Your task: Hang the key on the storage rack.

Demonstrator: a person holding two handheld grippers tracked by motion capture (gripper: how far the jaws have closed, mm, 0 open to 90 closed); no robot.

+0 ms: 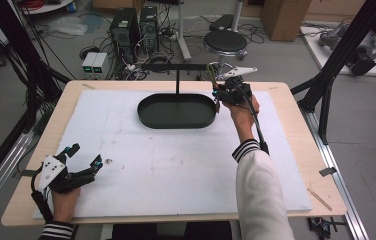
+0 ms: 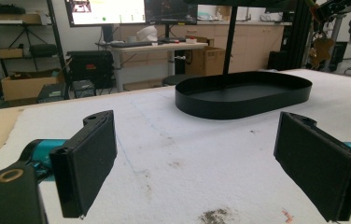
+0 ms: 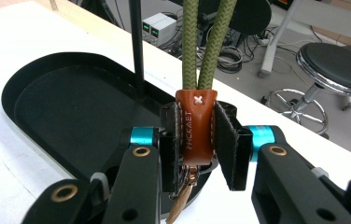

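Observation:
My right gripper (image 1: 217, 92) is held up over the right end of the black oval tray (image 1: 176, 125). In the right gripper view it (image 3: 197, 144) is shut on the brown leather tag (image 3: 196, 126) of a keychain. The tag's green cord loop (image 3: 208, 42) runs straight up and out of view, and a metal piece hangs below the tag. From above, the green loop (image 1: 210, 74) is by the right end of the stand's crossbar (image 1: 176, 66); whether it hangs on the bar I cannot tell. My left gripper (image 1: 86, 155) rests open at the near left, nothing between its pads (image 2: 89, 163).
The tray sits at the far middle of a white foam mat (image 1: 176, 170) on the wooden table, with a thin black post (image 1: 177, 82) rising from its back. Beyond the table stand a stool (image 1: 225, 42), computer towers (image 1: 133, 25) and black frame beams (image 1: 336, 60).

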